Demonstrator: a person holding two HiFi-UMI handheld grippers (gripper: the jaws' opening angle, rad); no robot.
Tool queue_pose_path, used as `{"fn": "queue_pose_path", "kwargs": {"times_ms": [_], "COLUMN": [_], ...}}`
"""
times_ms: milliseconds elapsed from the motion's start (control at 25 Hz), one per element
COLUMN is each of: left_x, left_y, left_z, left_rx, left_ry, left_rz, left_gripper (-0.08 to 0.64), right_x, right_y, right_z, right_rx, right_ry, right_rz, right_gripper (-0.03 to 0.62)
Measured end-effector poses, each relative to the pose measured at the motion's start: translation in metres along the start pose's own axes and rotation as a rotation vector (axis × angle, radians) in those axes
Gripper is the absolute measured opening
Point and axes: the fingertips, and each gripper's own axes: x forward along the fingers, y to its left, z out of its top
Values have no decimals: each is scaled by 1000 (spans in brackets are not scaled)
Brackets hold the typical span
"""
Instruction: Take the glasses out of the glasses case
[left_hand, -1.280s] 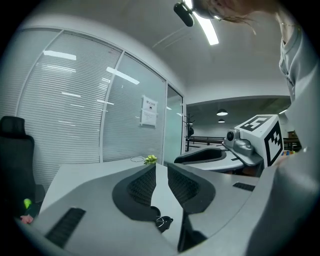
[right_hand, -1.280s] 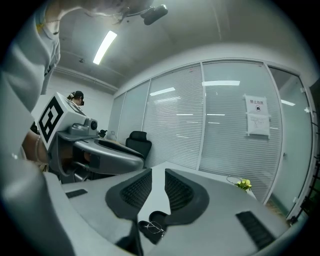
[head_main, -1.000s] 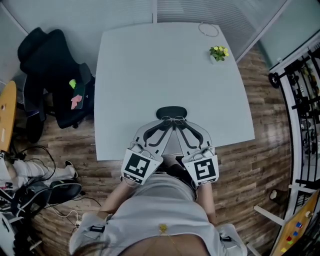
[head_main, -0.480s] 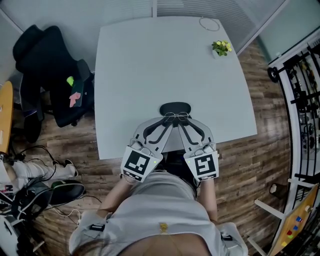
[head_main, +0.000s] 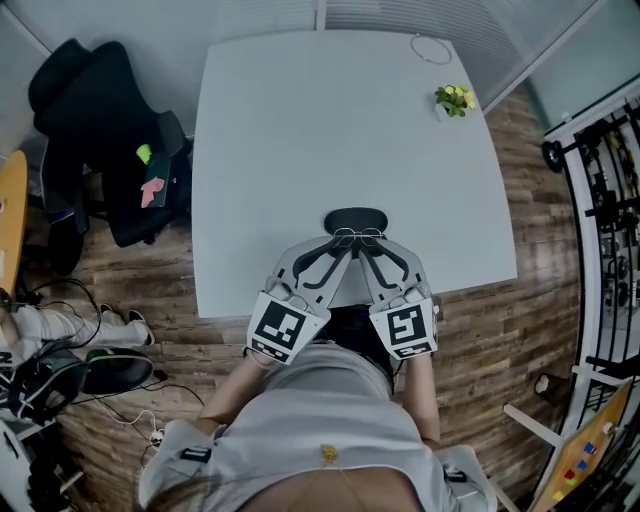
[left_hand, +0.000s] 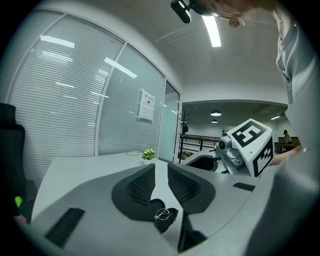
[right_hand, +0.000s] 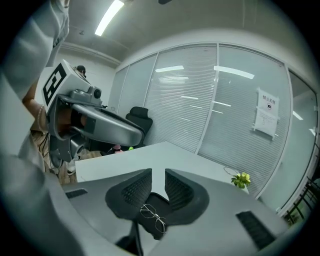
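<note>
**Both claws at the case, glasses not yet gripped**

The glasses case (head_main: 356, 219) lies near the front edge of the table (head_main: 300, 130), a dark oval. The thin wire-framed glasses (head_main: 357, 236) rest on its near side. Whether they sit in an opened shell or on top of a shut one, I cannot tell.

The left claw (head_main: 335, 256) and the right claw (head_main: 369, 256) come in from either side, and their tips nearly meet just short of the frame. Both are released.
- **Left gripper view:** the pads stand apart with bare table showing through the gap. The glasses (left_hand: 161, 214) and the case (left_hand: 171, 219) show low down, beneath the jaws, not between the pads.
- **Right gripper view:** this shows the same, with the glasses (right_hand: 151, 216) lying across the case (right_hand: 159, 202) under the spread jaws.

The step in hand looks like the approach to the grasp. To do it well, I would give each claw its own job. One pins the case by its rim so that the light shell cannot slide on the smooth table. The other dips until a solid part of the frame, the bridge or a hinge, sits squarely between its pads.

The claw should close gently, since wire this fine will probably bend or spring out sideways. The pads should keep off the lenses. Then it should lift straight up until the arms are clear of the case before carrying the glasses away.
</note>
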Motion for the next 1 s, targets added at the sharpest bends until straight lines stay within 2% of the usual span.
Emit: {"fn": "queue_pose_path", "kwargs": {"times_ms": [240,600,1000], "left_x": [1,-1,-7], "left_y": [3,17,28], "left_z": [-7,-20,-31], "left_rx": [-18,-47,-72], "left_ry": [19,53,80], "left_rz": [9,57,109], "left_gripper": [89,89,89], "right_x": [14,45,79], "right_y": [0,-2,4], "right_z": [-26,-70,-121], "right_rx": [-31,-133,-246], "right_ry": [75,197,327], "right_rz": [32,84,194], "right_gripper": [87,92,103]}}
